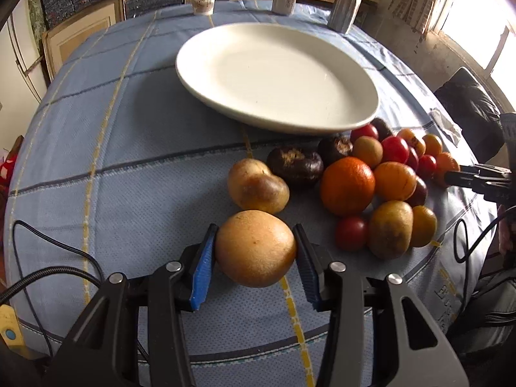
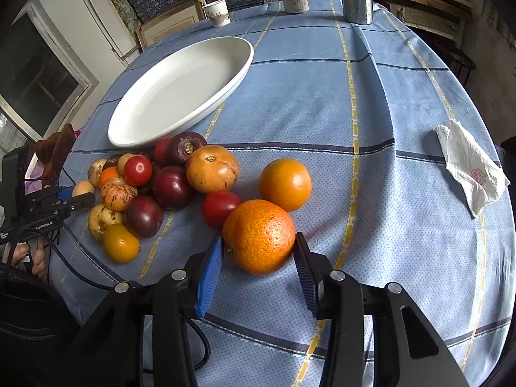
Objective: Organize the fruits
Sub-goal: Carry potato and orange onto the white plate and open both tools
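While gripped: tan fruit (image 1: 255, 248), orange (image 2: 259, 236).

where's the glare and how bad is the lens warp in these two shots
Left wrist view: the window at upper right is blown out white, and the white plate looks slightly motion-blurred. Right wrist view: lighting is even, but fisheye bends the tablecloth stripes into curves.

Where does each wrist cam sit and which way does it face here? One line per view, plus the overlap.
Left wrist: on the left gripper, low over the table, looking along its fingers at a tan fruit between them and the white plate beyond; own fingers show, right gripper at the right edge.
Right wrist: on the right gripper, looking along its fingers at an orange between them; own fingers show, left gripper at the left edge.
Shared: plate, fruit pile, blue checked tablecloth, paper cup.
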Demonstrator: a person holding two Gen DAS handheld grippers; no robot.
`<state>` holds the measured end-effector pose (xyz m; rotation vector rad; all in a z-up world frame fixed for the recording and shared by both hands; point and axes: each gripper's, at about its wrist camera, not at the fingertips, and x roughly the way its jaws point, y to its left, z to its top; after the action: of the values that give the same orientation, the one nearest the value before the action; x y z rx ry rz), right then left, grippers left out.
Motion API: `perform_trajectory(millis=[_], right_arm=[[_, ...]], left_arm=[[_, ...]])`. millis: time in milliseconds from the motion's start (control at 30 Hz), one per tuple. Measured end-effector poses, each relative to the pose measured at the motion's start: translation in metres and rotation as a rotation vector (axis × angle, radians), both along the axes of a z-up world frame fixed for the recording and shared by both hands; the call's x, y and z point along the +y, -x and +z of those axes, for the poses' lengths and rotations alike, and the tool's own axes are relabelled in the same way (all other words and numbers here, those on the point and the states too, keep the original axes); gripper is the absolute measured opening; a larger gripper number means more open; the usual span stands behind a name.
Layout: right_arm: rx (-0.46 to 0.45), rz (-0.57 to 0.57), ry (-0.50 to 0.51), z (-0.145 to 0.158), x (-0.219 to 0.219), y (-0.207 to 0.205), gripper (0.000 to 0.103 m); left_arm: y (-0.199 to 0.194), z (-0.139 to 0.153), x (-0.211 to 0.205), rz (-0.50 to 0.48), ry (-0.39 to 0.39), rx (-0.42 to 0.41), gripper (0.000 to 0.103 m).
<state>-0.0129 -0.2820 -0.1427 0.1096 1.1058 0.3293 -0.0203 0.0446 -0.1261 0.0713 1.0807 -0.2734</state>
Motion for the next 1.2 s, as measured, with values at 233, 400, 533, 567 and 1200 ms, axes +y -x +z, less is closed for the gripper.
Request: perform_trajectory(millis=[233, 400, 533, 567, 1200], right_arm=[[-0.082, -0.051, -0.059, 0.04, -0.008, -0.011, 0.045], [-0.156, 0.001, -0.093, 0.07, 0.017, -0.053, 0.045], [-0.18, 0.082, -0.073, 0.074, 0.057, -0.089, 0.045], [-0.169, 0.102, -0.067, 0.07, 0.067, -0.099, 0.045], [-0.146, 0.182, 0.031, 0.045, 0.122, -0.147, 0.064]], left_arm=[[-0.019, 0.037, 0.008, 0.028, 0.027, -0.065, 0.045], [-0.066, 0.061, 0.001, 0.007, 0.041, -0.119, 0.046], [-0.111, 0.058, -0.018, -0.031, 0.016, -0.131, 0.046], [-0.118, 0.055, -0.022, -0.034, 0.015, -0.123, 0.046], [-0.163, 0.006, -0.033, -0.014, 0.006, -0.036, 0.053]])
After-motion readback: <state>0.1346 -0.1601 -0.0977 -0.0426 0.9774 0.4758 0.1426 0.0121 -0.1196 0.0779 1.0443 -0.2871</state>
